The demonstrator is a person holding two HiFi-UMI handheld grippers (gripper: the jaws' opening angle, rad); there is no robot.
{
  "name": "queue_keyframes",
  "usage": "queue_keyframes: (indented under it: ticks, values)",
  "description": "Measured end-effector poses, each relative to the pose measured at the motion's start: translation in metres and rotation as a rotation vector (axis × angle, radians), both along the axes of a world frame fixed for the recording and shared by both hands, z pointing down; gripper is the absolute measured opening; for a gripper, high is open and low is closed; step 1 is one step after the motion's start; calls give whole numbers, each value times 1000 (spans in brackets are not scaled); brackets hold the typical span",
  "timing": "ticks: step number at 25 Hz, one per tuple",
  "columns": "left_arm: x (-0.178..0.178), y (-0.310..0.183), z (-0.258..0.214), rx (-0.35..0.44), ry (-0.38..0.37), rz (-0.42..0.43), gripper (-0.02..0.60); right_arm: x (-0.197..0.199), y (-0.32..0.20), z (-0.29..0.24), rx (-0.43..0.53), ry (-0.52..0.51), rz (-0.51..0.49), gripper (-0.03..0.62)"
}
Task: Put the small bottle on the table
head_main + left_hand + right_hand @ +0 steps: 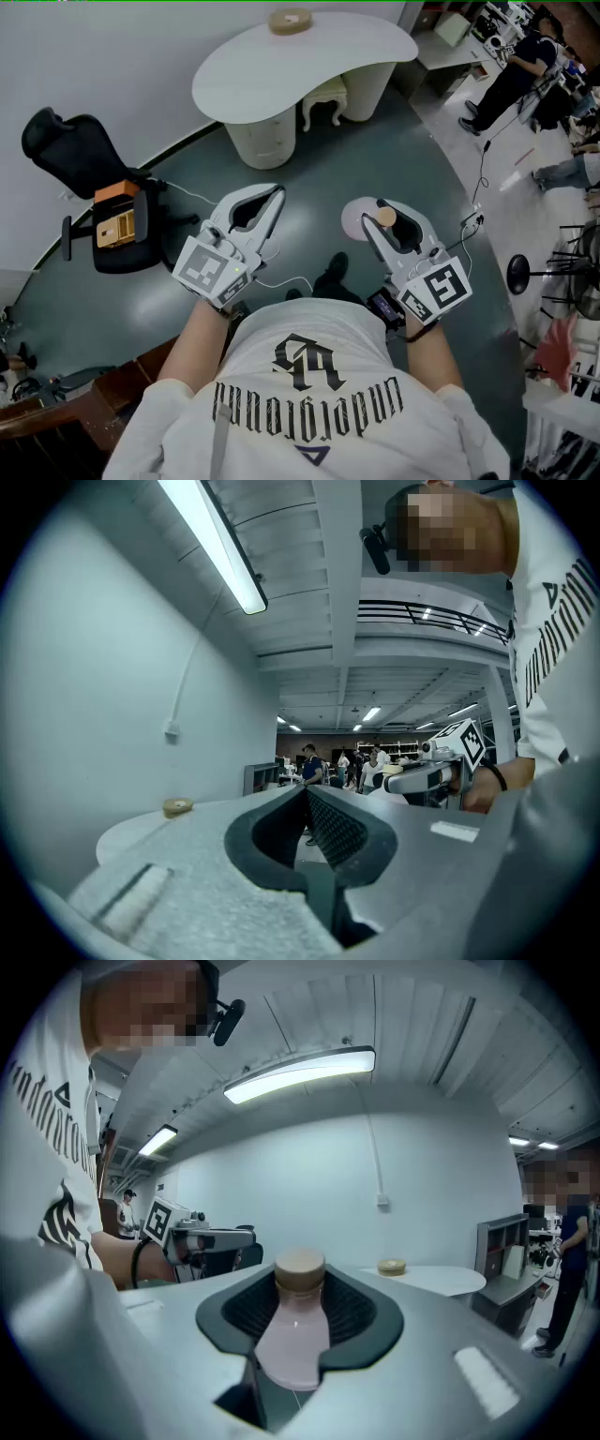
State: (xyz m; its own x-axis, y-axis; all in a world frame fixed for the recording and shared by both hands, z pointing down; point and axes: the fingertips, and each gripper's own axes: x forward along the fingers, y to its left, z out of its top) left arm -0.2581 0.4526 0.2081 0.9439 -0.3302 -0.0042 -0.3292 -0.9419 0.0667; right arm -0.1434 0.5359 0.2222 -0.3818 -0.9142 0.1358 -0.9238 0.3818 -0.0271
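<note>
Between the dark ribbed pads of the right gripper [300, 1283], the small bottle [291, 1335] is clenched upright. Its smooth pale-pink body flares downward and is topped by a flat tan cap [300, 1267]. It is carried in the air above the floor [309, 169], well apart from the table [281, 70]. At its nine o'clock the left gripper [306, 794] is held with its jaws pressed together on nothing. Beneath both, glossy dark grey-green flooring is seen. At twelve o'clock the white, kidney-shaped table is set on rounded pedestals, and a tan tape roll [291, 21] is laid near its far edge. At ten o'clock a black office chair [66, 141] is parked by the plain, pale, curved wall [103, 47], with an orange box [117, 192] on its seat. At two o'clock people are seen among desks.
</note>
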Motion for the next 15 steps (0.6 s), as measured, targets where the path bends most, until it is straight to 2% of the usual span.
queue_keyframes:
  ticks: [8,15]
  values:
    - [18,-27,7,-7,-11,-26,6,24,-28,6,0,-8,-23,133]
    - [52,-56,16,-30,-19,-49,6,61,-58,7,14,-7,-55,135]
